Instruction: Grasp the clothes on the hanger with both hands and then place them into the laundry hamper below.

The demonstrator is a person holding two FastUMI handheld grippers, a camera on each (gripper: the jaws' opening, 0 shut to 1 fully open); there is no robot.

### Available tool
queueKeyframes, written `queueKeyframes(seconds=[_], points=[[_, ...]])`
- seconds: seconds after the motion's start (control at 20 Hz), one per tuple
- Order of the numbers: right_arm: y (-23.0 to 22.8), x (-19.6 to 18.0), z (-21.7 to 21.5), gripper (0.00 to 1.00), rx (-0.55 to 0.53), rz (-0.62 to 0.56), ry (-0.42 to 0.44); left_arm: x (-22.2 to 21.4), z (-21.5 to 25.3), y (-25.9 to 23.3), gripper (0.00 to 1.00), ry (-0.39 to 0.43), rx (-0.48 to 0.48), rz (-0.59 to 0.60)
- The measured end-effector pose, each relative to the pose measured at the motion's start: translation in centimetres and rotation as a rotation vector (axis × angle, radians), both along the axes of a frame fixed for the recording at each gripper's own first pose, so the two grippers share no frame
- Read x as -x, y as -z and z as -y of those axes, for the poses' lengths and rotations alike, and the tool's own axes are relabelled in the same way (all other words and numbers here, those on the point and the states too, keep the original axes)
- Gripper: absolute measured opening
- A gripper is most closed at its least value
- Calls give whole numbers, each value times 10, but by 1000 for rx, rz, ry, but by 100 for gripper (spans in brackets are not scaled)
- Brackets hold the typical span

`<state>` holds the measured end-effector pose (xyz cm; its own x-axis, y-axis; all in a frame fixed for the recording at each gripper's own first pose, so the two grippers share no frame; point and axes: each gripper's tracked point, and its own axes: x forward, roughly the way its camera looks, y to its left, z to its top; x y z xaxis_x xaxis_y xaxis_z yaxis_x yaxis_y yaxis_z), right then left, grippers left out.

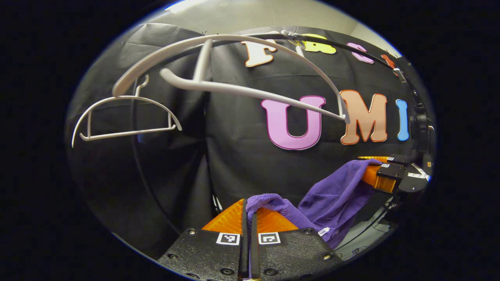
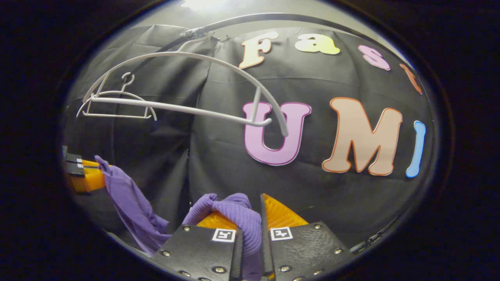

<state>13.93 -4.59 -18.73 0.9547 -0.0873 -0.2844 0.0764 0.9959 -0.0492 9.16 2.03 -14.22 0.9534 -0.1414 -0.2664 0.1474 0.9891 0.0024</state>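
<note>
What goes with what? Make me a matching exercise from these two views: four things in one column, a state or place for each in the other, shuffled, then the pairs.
Things:
1. purple garment
2. near white hanger
3. far white hanger
4. left gripper

States:
A. bare, hanging close to the cameras
B. shut on a fold of cloth
C. stretched between the two grippers, off the hangers
D. bare, smaller in view, hanging farther along the rail

Pairs: 1-C, 2-A, 3-D, 4-B

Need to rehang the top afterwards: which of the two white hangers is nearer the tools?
The big-looking hanger sweeping across the middle; the other hanger hangs farther back at the left, looking much smaller.
</note>
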Motion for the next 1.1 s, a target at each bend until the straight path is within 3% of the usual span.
queueKeyframes(seconds=[0.35,0.8,0.9,1.1], points=[[55,18,-32,18,-66,-125,-65,12,38,65,3,118,111,-169],[161,74,-56,19,-78,-356,-91,54,52,167,4,144,146,-434],[176,86,-58,19,-75,-397,-94,64,52,184,7,149,140,-479],[200,101,-62,19,-78,-464,-98,77,49,208,4,154,121,-546]])
